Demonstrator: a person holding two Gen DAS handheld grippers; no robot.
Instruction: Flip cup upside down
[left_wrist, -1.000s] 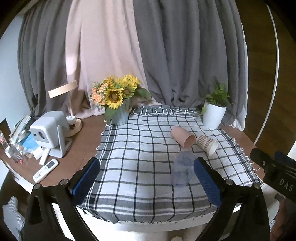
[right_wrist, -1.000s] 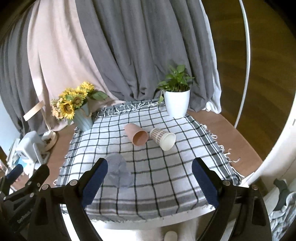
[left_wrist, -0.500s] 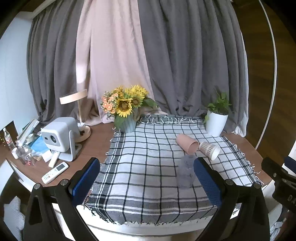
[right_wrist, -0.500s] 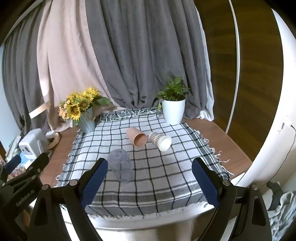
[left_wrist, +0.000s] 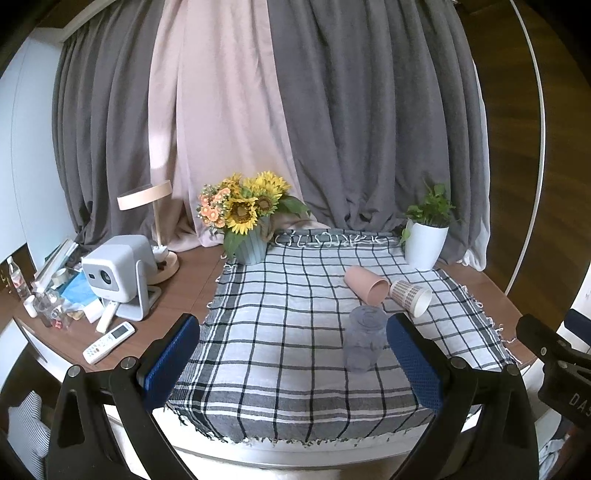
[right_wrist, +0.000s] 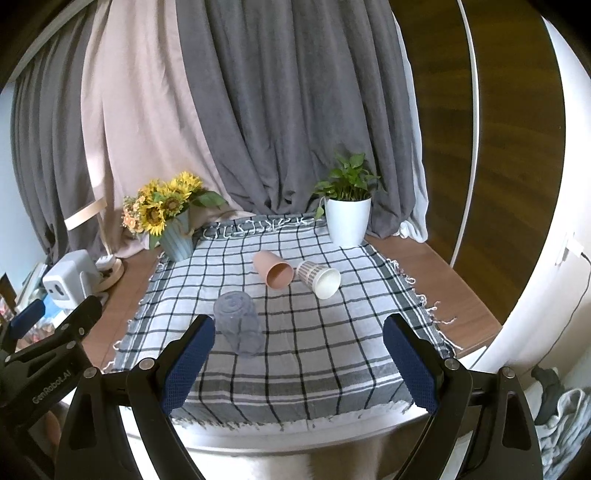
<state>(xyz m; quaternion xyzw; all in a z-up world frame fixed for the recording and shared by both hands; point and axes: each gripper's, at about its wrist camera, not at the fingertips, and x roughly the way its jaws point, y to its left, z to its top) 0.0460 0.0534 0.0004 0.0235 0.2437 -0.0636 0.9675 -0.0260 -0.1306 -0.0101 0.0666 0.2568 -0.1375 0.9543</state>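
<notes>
A clear bluish plastic cup (left_wrist: 364, 338) stands upside down on the checked cloth (left_wrist: 288, 332); it also shows in the right wrist view (right_wrist: 238, 321). Behind it a pink cup (left_wrist: 365, 284) (right_wrist: 273, 268) and a patterned paper cup (left_wrist: 410, 297) (right_wrist: 318, 278) lie on their sides, mouths toward me. My left gripper (left_wrist: 293, 363) is open and empty, held back near the table's front edge. My right gripper (right_wrist: 299, 363) is open and empty, also back from the cups.
A sunflower vase (left_wrist: 247, 221) stands at the cloth's back left and a white potted plant (left_wrist: 426, 236) at its back right. A projector (left_wrist: 114, 271), a lamp (left_wrist: 155, 221), a remote (left_wrist: 109, 336) and small clutter sit on the wooden table to the left. Curtains hang behind.
Both grippers have drawn back and risen from the table, so the cups look smaller and farther. The cups have not moved.
</notes>
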